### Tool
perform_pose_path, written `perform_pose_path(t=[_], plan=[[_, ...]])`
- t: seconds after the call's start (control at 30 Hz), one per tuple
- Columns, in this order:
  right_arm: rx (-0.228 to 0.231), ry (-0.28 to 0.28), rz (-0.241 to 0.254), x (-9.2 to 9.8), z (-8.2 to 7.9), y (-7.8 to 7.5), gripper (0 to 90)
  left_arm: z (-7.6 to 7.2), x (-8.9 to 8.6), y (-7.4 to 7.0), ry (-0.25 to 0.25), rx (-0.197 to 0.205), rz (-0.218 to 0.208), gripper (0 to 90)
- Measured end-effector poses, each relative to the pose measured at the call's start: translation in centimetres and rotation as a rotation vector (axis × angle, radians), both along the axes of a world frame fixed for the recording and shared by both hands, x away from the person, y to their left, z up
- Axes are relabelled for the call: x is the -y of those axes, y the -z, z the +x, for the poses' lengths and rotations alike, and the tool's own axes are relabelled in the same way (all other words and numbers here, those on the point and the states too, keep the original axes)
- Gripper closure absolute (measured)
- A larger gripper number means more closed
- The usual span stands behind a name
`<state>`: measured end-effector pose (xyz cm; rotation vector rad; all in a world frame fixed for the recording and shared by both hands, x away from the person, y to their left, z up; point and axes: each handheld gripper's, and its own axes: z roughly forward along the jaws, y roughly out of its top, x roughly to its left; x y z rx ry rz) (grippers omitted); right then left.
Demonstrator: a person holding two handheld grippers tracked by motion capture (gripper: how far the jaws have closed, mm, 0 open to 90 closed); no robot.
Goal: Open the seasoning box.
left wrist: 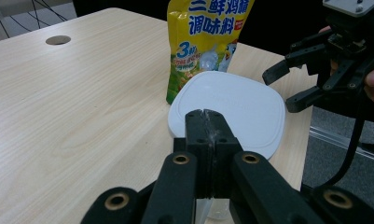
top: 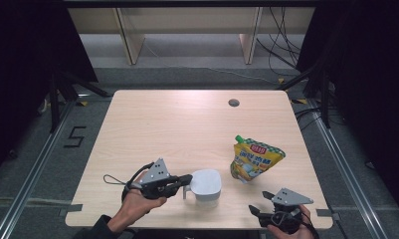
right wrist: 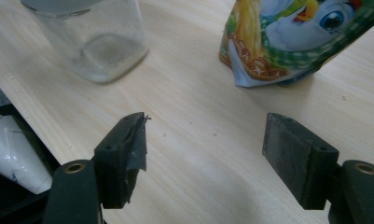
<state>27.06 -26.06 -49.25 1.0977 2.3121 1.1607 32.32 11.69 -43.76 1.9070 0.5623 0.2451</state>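
— Fingers [left wrist: 205,135] on the left gripper [top: 184,180] are pressed together at the white-lidded jar's [top: 206,183] handle; the right gripper's [top: 254,211] gape empty.

— So the jar's lid remains on (near edge of the surface [top: 177,124]), seasoning pouch [top: 254,159] beside, untouched.

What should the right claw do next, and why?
Probably ease forward toward the yellow pouch. The right claw stands open with nothing between its jaws, short of the pouch, while the left claw is shut at the handle of the white-lidded jar.
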Motion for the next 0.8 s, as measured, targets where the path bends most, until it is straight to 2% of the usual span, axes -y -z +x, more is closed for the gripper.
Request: perform_pose_path(t=[0.07,0.13,0.23,0.27,0.3,0.33,0.37,0.4,0.43,0.47,0.5,0.53,0.6,0.63,0.67,0.8], plan=[[-0.015,0.002,0.001,-0.2,-0.2,0.0,33.0,0.0,0.0,0.1,-0.013,-0.016,-0.017,88.6],[-0.003,-0.011,0.001,-0.2,-0.1,0.0,34.2,-0.1,0.0,0.1,-0.007,0.001,-0.007,88.5],[0.0,-0.016,0.008,-0.2,-0.1,0.0,36.5,-0.1,0.0,0.1,-0.008,0.002,-0.007,88.5],[-0.015,-0.01,0.03,-0.2,-0.2,-0.1,44.1,-0.1,0.0,0.1,-0.009,0.001,-0.008,88.5],[-0.015,-0.01,0.03,-0.2,-0.2,-0.1,44.1,-0.1,-0.1,0.1,-0.008,0.002,-0.007,88.5],[0.014,-0.015,0.037,-0.1,-0.2,-0.3,45.9,-0.1,-0.1,0.2,-0.011,-0.002,-0.01,88.4],[0.012,-0.033,0.067,-0.2,-0.2,-0.4,48.6,-0.1,-0.1,0.2,-0.01,0.001,-0.01,88.2],[0.019,-0.032,0.071,-0.2,-0.4,-0.6,52.8,-0.1,-0.1,0.2,-0.011,-0.001,-0.011,88.2],[0.054,-0.04,0.074,-0.3,-0.4,-0.9,58.2,-0.1,-0.1,0.2,-0.01,0.0,-0.011,88.1],[0.065,-0.037,0.087,-0.4,-0.5,-1.0,61.9,0.0,-0.1,0.2,-0.008,0.004,-0.011,88.2],[0.118,-0.037,0.075,-0.7,-0.8,-1.6,66.7,-0.1,-0.1,0.2,-0.016,0.001,-0.01,88.2],[0.118,-0.037,0.075,-0.7,-0.8,-1.6,66.7,-0.1,-0.1,0.2,-0.016,0.001,-0.01,88.2],[0.15,-0.059,0.067,-1.1,-0.9,-2.0,69.8,-0.1,-0.2,0.2,-0.009,0.005,-0.011,88.2],[0.144,-0.04,0.073,-1.3,-1.2,-2.1,71.8,-0.1,-0.2,0.2,-0.011,0.004,-0.012,88.2],[0.159,-0.072,0.073,-1.4,-1.0,-2.2,72.9,0.0,-0.2,0.2,-0.001,0.013,-0.009,88.1],[0.183,-0.094,0.095,-2.1,-0.8,-2.4,78.0,0.0,-0.2,0.3,-0.003,0.014,-0.008,88.1]])
